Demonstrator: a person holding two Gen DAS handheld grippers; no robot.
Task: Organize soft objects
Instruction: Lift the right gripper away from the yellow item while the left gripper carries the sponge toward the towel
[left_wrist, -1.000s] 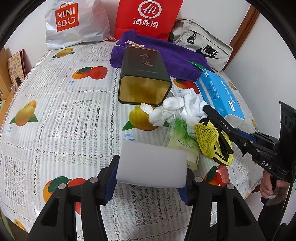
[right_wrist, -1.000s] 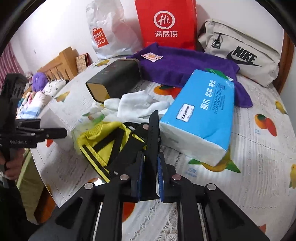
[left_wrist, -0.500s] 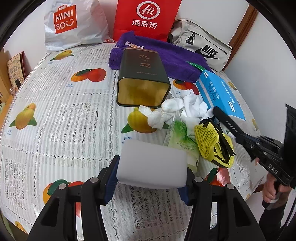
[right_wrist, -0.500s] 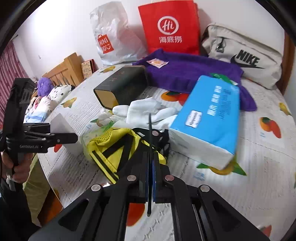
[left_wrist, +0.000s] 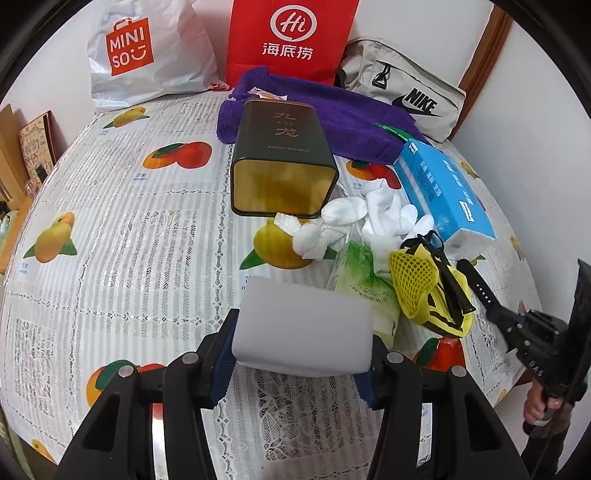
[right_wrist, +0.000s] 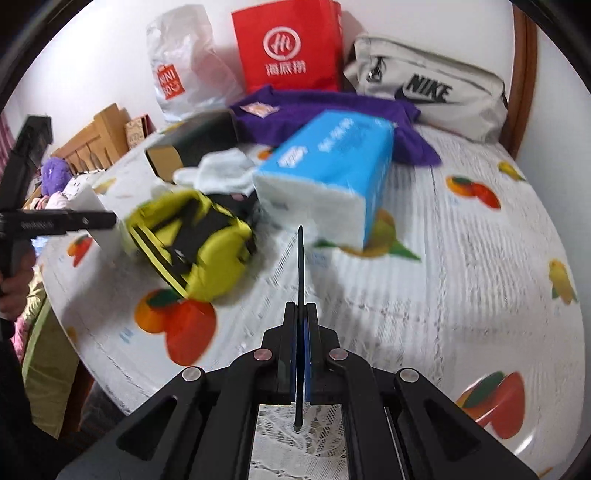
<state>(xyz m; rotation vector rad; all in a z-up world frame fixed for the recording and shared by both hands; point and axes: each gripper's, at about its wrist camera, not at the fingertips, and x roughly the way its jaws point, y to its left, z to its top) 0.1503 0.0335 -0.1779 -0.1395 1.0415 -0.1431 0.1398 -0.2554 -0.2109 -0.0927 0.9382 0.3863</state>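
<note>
My left gripper is shut on a white sponge block and holds it above the table, in front of an open dark tin box lying on its side. My right gripper is shut on a thin black strap, held above the table near its right edge; it also shows in the left wrist view. A pile lies beyond the sponge: white socks, a green wipes pack and a yellow-and-black mesh item, also in the right wrist view.
A blue tissue pack lies right of the pile. A purple towel, a red Hi bag, a white Miniso bag and a grey Nike bag line the back. The fruit-print tablecloth drops off at the right edge.
My right gripper pulled back from the yellow mesh item toward the table's right edge, with the black strap turned edge-on in it. My left gripper kept the sponge and barely moved.
</note>
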